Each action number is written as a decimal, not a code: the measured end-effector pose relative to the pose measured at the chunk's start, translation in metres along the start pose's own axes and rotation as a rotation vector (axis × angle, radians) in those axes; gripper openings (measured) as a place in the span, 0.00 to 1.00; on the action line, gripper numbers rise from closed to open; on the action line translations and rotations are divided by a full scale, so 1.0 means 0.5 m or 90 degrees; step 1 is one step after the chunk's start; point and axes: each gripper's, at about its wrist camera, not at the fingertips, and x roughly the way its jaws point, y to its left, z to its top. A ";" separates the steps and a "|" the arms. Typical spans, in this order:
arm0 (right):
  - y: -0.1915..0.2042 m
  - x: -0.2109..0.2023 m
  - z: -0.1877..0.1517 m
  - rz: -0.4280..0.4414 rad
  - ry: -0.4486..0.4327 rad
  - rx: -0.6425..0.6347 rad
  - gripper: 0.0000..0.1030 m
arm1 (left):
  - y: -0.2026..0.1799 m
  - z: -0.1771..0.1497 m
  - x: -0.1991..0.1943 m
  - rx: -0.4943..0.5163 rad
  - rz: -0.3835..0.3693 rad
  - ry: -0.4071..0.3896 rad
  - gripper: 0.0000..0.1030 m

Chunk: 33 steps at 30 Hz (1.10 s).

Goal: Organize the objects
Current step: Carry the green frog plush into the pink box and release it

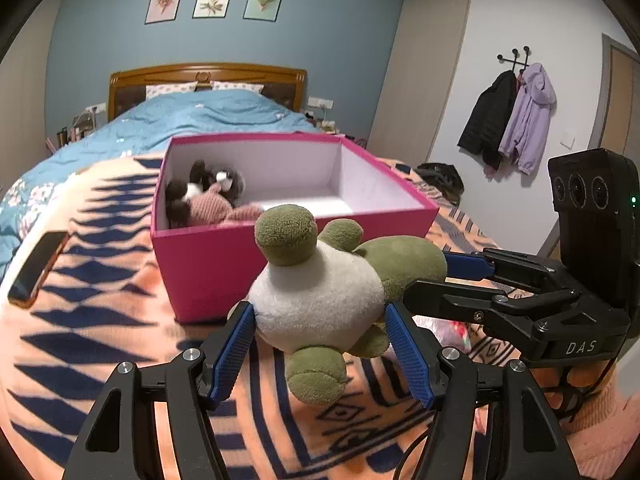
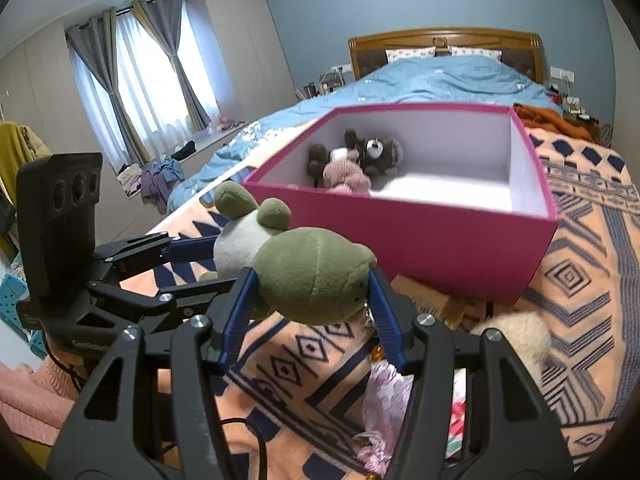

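Both jaws hold plush frog point(image 1: 320, 300) | right gripper point(image 1: 416, 280) reads "DAS" | pink box point(image 1: 280, 256) behind

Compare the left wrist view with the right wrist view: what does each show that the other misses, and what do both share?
Only the left wrist view: jackets hanging on a wall hook, and a dark phone lying on the patterned blanket. Only the right wrist view: the curtained window and an orange cloth beyond the box. Both: the green-and-white plush frog gripped by the left tongs at its body and the right tongs at its head, and the pink box holding a small plush.
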 end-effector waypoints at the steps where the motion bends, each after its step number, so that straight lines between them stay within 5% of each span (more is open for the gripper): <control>1: 0.000 -0.002 0.007 -0.003 -0.005 -0.004 0.57 | -0.002 0.008 -0.001 0.004 0.002 -0.005 0.66; 16: -0.041 -0.011 0.102 -0.021 -0.062 -0.006 0.57 | -0.010 0.120 0.016 0.038 0.007 -0.055 0.66; 33: -0.104 0.019 0.191 -0.029 -0.085 0.010 0.57 | 0.010 0.205 0.081 0.037 0.021 -0.056 0.66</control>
